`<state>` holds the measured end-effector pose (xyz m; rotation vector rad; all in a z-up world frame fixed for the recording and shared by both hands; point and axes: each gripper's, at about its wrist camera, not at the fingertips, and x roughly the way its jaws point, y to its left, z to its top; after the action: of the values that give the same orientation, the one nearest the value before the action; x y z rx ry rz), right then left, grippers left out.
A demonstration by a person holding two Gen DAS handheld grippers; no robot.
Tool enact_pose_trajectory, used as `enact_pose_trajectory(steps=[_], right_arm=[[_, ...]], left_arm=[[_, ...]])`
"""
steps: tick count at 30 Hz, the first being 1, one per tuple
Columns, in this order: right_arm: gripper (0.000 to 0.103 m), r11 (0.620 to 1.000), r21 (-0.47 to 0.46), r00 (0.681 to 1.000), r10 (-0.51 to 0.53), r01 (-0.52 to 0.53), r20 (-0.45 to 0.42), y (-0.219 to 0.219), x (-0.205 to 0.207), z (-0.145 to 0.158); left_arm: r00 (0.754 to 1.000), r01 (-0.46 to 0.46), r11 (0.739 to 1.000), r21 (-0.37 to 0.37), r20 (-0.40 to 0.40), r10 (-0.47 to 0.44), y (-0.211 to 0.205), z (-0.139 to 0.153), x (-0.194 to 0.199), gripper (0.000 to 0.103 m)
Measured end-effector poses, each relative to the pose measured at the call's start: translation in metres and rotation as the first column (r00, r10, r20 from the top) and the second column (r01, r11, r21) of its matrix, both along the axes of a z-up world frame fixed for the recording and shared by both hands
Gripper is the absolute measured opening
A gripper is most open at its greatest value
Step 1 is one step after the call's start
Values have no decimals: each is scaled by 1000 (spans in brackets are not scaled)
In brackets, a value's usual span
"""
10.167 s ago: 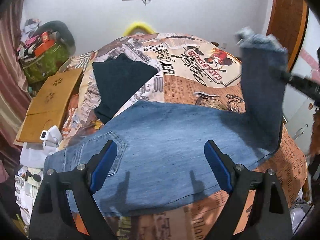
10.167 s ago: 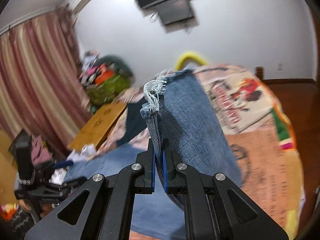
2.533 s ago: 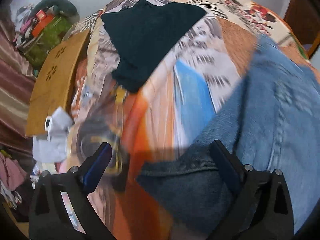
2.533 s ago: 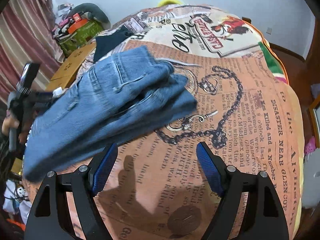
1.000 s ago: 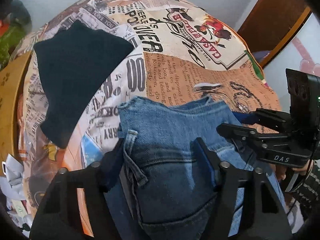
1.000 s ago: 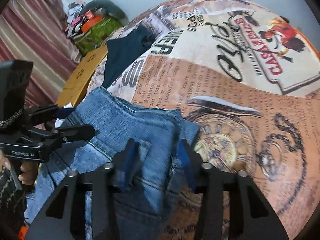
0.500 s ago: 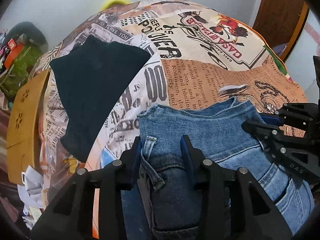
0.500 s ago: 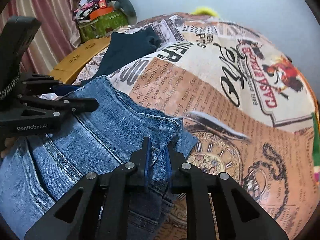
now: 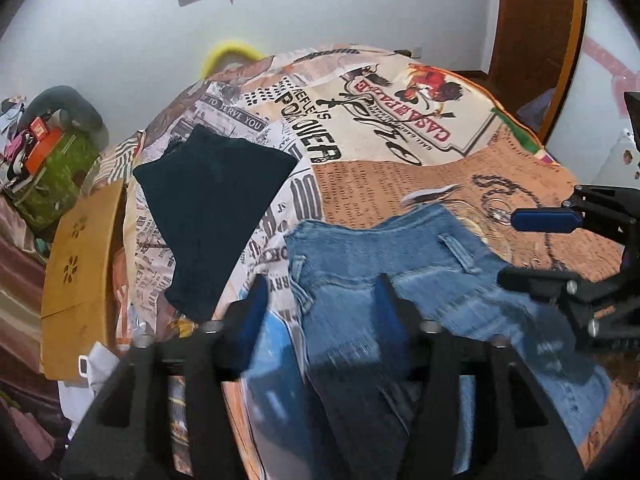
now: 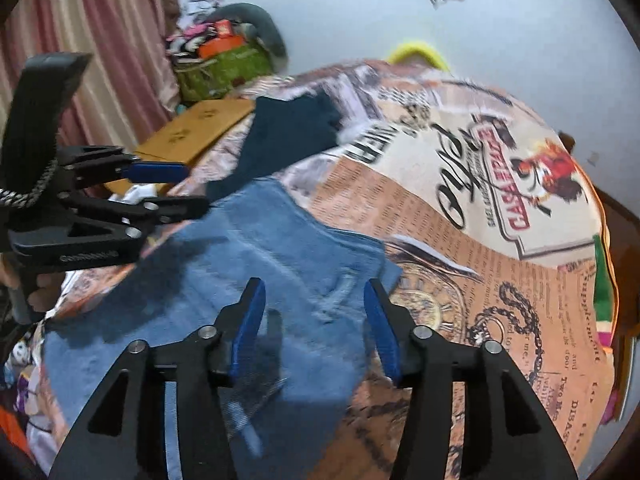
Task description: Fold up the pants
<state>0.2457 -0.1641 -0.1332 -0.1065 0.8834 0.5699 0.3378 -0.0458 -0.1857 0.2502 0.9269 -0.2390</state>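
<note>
Above folded jeans [image 10: 280,280], both claws [image 9: 320,300] [image 10: 314,312] hang parted.

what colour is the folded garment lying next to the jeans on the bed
Very dark, near-black teal folded garment, plain with no pattern; it shows best in the left wrist view.

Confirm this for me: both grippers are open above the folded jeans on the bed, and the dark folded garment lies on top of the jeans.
Not quite. The dark folded garment lies on the bedspread beside the jeans, not on top of them; the left wrist view shows printed cover between the two. The rest holds: the left gripper and right gripper are both open above the folded jeans, jaws just opened, pressing on nothing.
</note>
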Motion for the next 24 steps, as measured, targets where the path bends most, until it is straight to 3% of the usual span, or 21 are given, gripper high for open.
enact_pose_trajectory(steps=[1,4,6,9,14,17,24], right_arm=[[53,1000,5,1000,9,-9,-1,2,-3,2],[63,999,25,1000,20,-19,-23,5,-13,1],[65,1000,23,998,16,-14,-54,8,-17,-7],[66,1000,2,985,26,-26,-173,11,-18,-32],[66,1000,8,988,2,-1,-156,1,-35,-36],[66,1000,16,986,-6,9,-169,-8,-40,-34],[78,995,64,976,-63,78,-207,-32,-55,-38]], left_arm=[[1000,2,1000,-4,3,-2,-1,2,-6,76],[1000,12,1000,-4,-10,-12,-3,-1,-16,82],[998,6,1000,13,-61,-5,-3,-12,-19,83],[991,17,998,62,-137,-8,-3,-39,-23,85],[990,0,1000,13,-143,2,9,-42,-35,86],[993,2,1000,24,-122,1,12,-41,-50,87],[986,-66,996,-60,-154,56,36,-36,-63,87]])
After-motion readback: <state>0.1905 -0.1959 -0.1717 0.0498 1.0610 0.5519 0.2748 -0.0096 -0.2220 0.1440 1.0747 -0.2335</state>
